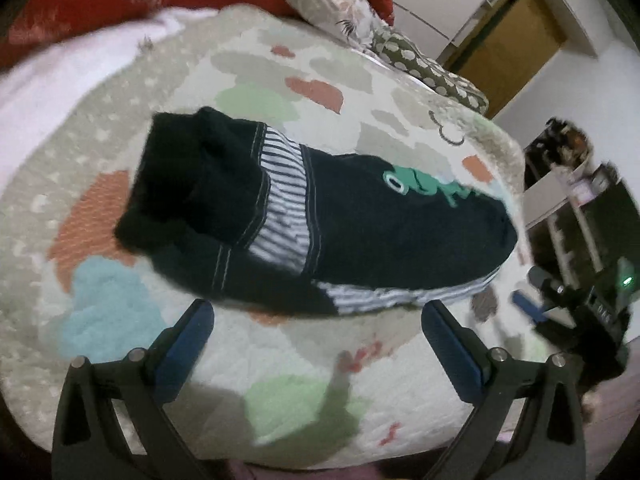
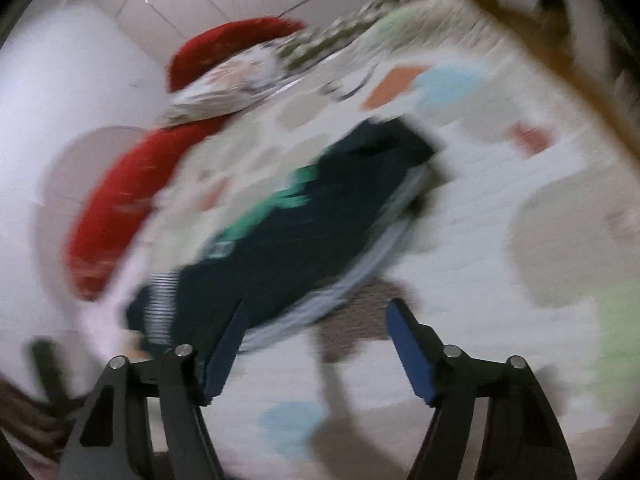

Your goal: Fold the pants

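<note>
Dark navy pants with striped panels and a green patch lie folded on the patterned bedspread. My left gripper is open and empty, just short of the pants' near edge. The right gripper shows at the right edge of the left wrist view. In the blurred right wrist view the pants lie ahead, and my right gripper is open and empty at their near edge, its left finger over the fabric's border.
A red pillow and patterned pillows lie at the head of the bed. A white sheet lies at left. Dark shelving stands beyond the bed's right edge. A wooden door is behind.
</note>
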`<state>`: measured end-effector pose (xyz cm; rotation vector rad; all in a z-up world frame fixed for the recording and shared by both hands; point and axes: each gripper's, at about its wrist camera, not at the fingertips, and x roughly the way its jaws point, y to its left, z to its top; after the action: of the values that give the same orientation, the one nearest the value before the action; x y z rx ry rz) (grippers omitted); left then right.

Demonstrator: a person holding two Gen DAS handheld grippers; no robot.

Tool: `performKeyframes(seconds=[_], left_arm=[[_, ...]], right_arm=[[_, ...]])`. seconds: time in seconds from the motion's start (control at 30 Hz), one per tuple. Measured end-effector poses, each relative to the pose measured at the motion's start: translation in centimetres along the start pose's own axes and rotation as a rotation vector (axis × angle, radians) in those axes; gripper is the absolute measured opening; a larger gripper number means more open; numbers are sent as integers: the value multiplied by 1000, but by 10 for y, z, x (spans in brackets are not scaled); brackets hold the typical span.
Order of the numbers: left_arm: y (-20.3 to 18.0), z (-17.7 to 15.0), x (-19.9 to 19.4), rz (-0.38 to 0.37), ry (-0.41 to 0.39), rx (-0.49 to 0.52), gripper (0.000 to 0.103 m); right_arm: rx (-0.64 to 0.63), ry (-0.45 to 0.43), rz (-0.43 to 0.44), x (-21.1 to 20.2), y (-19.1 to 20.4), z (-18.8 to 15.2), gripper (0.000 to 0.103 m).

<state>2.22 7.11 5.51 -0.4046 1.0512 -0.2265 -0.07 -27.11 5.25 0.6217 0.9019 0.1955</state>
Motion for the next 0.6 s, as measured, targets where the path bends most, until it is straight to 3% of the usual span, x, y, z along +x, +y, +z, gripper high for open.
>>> performKeyframes(seconds=[0.07,0.13,0.37,0.5,0.6], left_arm=[[2,4,1,3,-6,-15,103],[1,5,0,17,-21,-13,103],[9,6,3,20,-24,-20,102],[15,10,8,10,-11,-43,95],[15,10,9,54,-25,-38,95]], right_arm=[[44,63,108,13,4,4,73],[70,107,149,26,9,6,73],[61,170,87,56,19,9,73],[61,174,29,62,14,13,73],[49,160,7,65,16,17,73]])
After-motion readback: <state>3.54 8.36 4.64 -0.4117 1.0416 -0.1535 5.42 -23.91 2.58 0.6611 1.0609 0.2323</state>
